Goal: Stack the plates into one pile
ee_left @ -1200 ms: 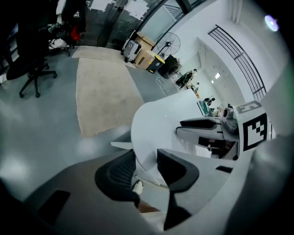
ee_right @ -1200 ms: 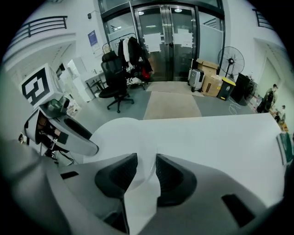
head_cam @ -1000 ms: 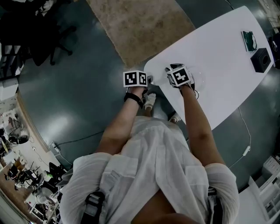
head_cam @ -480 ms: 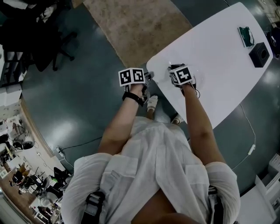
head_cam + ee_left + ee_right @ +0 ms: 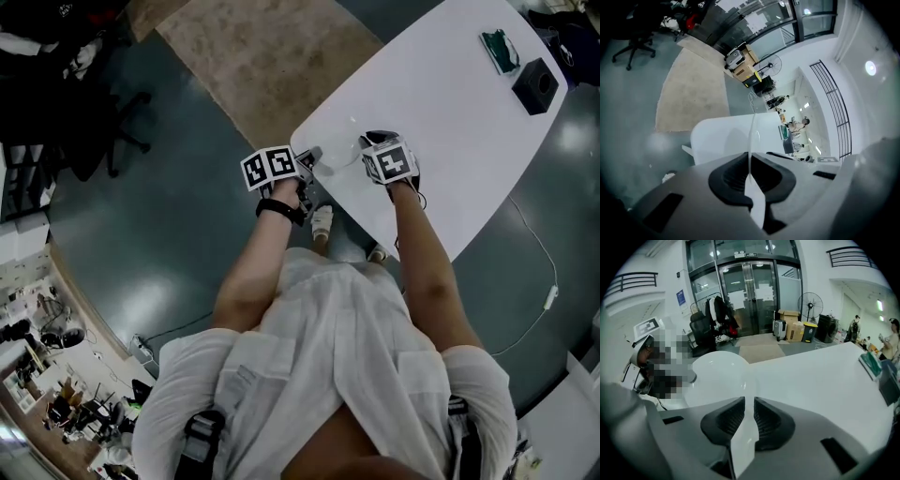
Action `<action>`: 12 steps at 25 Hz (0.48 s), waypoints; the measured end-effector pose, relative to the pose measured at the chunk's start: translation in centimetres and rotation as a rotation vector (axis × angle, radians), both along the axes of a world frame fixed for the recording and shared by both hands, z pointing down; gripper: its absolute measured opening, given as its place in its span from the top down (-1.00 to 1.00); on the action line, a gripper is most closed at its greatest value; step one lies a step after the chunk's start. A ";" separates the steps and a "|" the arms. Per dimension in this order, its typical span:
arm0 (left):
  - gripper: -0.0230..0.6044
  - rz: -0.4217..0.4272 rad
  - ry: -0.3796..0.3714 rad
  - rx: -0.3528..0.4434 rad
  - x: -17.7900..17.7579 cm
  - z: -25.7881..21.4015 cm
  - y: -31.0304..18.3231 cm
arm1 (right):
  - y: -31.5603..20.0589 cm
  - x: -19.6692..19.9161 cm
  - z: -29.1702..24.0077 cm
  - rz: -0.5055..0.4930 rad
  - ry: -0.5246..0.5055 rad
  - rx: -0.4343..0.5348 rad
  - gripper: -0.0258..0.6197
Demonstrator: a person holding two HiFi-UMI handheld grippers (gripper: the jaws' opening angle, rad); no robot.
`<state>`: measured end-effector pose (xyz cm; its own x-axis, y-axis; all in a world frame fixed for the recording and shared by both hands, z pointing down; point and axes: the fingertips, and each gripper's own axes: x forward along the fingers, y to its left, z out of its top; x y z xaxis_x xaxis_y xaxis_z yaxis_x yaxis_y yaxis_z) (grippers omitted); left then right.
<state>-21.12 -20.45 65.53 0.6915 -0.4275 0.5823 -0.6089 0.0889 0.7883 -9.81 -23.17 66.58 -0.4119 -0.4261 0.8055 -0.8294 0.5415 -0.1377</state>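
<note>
A clear white plate lies at the near corner of the white table, between my two grippers. My left gripper is shut on its rim. In the left gripper view that plate runs edge-on as a thin line out of the shut left gripper. My right gripper is at the plate's other side. In the right gripper view the plate lies ahead and to the left. The right gripper jaws are closing with a narrow gap, and the pads do not press on the rim.
A dark box and a green item sit at the table's far end. A tan rug and an office chair stand on the floor to the left. The table's edge runs just in front of the person's legs.
Both grippers have shifted up and left in the head view, toward the table's near corner. The left gripper, off the table's edge before, now reaches the plate's rim.
</note>
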 end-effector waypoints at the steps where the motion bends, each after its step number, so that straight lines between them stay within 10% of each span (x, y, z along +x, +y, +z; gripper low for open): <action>1: 0.87 -0.004 0.020 0.002 0.5 -0.3 0.0 | 0.0 0.8 -0.1 0.014 0.001 0.006 0.68; 12: 0.87 0.111 0.142 -0.031 7.9 -2.1 1.8 | 3.1 8.0 -1.6 0.156 0.050 0.006 0.68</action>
<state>-13.18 -18.61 63.47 0.8098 -0.3276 0.4868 -0.4986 0.0530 0.8652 -1.86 -20.07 64.97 -0.2999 -0.4863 0.8207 -0.9091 0.4065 -0.0913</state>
